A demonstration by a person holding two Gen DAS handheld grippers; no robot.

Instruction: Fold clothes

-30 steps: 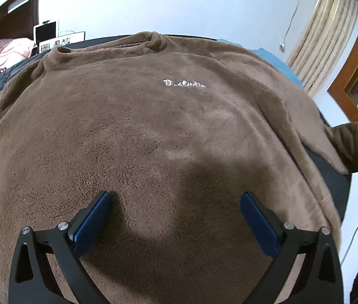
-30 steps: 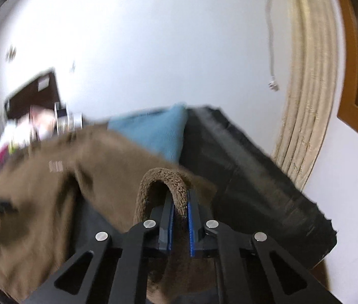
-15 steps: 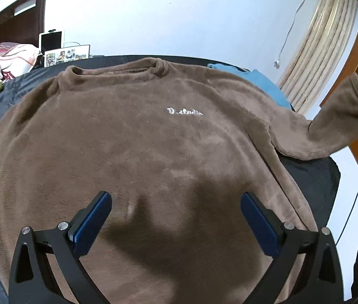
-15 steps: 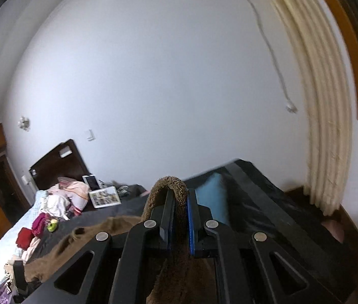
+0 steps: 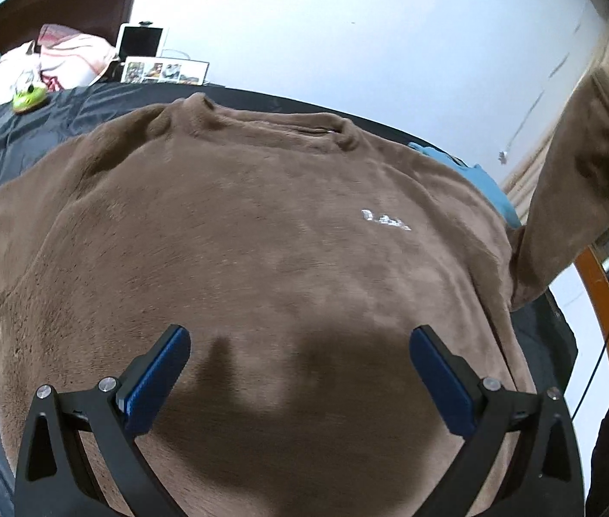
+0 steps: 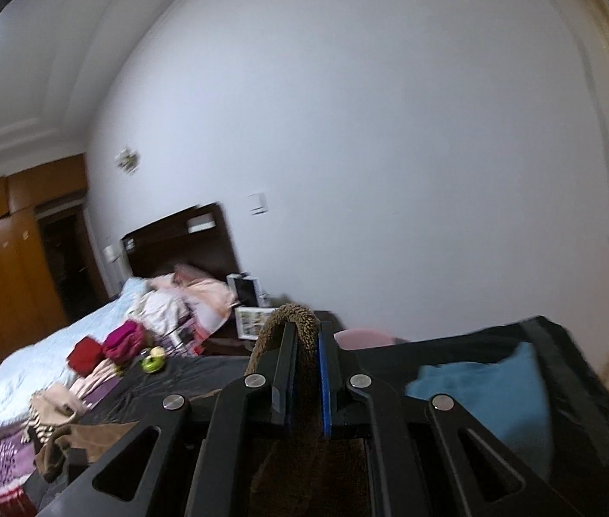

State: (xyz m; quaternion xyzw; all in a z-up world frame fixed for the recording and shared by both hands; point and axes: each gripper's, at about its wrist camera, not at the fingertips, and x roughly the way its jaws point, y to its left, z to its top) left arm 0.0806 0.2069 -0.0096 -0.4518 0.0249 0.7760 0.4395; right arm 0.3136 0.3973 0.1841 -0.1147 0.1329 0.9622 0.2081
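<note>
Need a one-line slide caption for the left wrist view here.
Open left gripper above a brown sweater spread on a dark sheet, one sleeve lifted at right.

Broad fuzzy brown fleece sweater [image 5: 261, 250] covers black work surface [image 5: 563, 344] almost edge to edge; body flat, open room above it. One sleeve [image 5: 580, 198] raised at right side, blocking that flank. Teal cloth [image 6: 489, 392] near far right corner. Green toy [image 5: 28, 98], photo frame [image 5: 164, 72] crowd far left
</note>
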